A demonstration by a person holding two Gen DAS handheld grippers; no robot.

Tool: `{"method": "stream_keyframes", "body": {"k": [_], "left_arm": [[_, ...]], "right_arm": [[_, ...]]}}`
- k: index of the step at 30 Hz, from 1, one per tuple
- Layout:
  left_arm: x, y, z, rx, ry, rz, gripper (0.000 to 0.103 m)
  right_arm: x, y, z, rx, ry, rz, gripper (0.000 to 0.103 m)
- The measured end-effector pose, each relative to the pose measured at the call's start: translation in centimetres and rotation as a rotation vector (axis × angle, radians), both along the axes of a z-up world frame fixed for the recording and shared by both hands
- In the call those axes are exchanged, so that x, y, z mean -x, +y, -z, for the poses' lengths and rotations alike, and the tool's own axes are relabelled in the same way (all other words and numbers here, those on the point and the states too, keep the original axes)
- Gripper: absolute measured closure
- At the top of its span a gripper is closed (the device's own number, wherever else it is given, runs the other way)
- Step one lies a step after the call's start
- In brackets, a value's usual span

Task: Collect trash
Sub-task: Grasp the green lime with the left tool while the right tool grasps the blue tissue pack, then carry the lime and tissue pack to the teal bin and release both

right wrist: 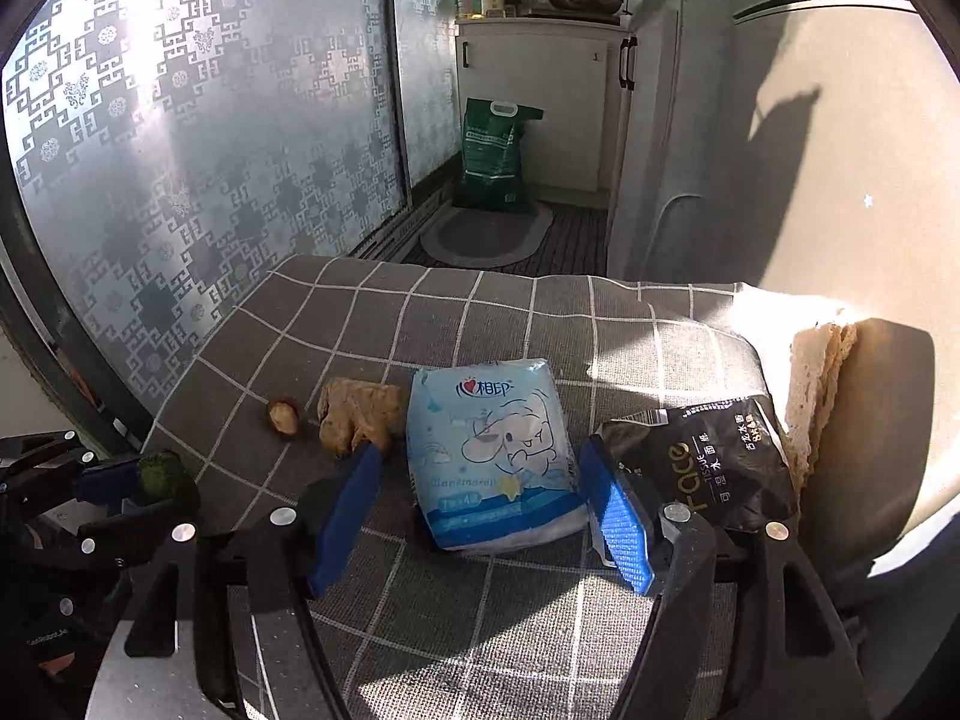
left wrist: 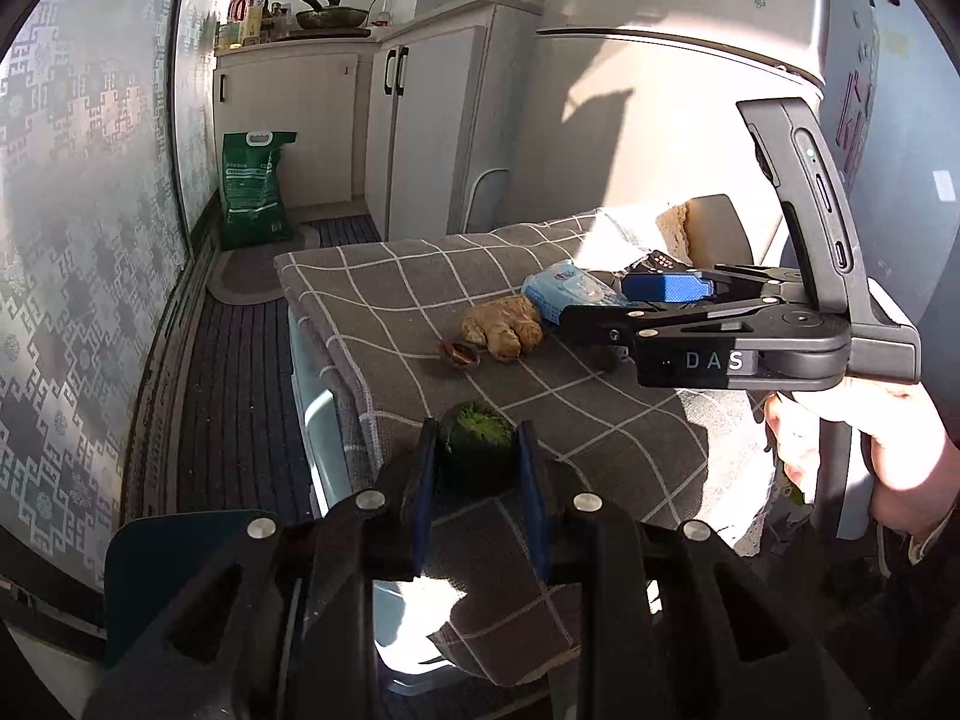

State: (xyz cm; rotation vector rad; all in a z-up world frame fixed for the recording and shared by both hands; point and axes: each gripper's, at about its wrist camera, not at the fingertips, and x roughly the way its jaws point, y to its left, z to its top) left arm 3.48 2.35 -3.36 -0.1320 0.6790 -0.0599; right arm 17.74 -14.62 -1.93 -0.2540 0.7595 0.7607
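Note:
My left gripper (left wrist: 474,441) is shut on a dark green round piece of fruit (left wrist: 474,450) just above the near edge of the grey checked tablecloth (left wrist: 390,282). That gripper also shows low on the left in the right wrist view, as left gripper (right wrist: 141,480). My right gripper (right wrist: 480,453) stands open, with a light blue tissue pack (right wrist: 492,456) lying between its blue pads (right wrist: 624,522) and clear of both. Left of the pack lie a ginger root (right wrist: 360,414) and a small brown husk (right wrist: 283,417). A black tissue pack (right wrist: 708,468) lies to its right.
A pale bin (left wrist: 396,600) with a dark teal lid (left wrist: 180,546) sits below the table's near edge. A green sack (left wrist: 255,186) stands on the floor by white cabinets (left wrist: 414,120). A patterned glass door (right wrist: 180,150) runs along the left. A cushioned seat back (right wrist: 870,408) borders the table's right.

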Motion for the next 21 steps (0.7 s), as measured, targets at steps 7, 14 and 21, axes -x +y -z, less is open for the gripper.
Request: {"method": "stream_keyframes", "body": {"k": [7,14,21], "left_arm": [[0.6,0.9,-0.1,0.007,-0.004,0.005,0.076],[1.4,1.5,-0.7,0.012,-0.033,-0.001,0.076],[2.4,2.5,-1.6,0.04,-0.076,-0.03,0.076]], "right_arm": [[-1.6,0.7,1.1,0.04,0.019,-0.008,0.033],[-1.7,1.1,1.2,0.053,0.037,-0.035,0.053],[-1.0,1.1,-1.1,0.02,0.019,-0.035,0.054]]}}
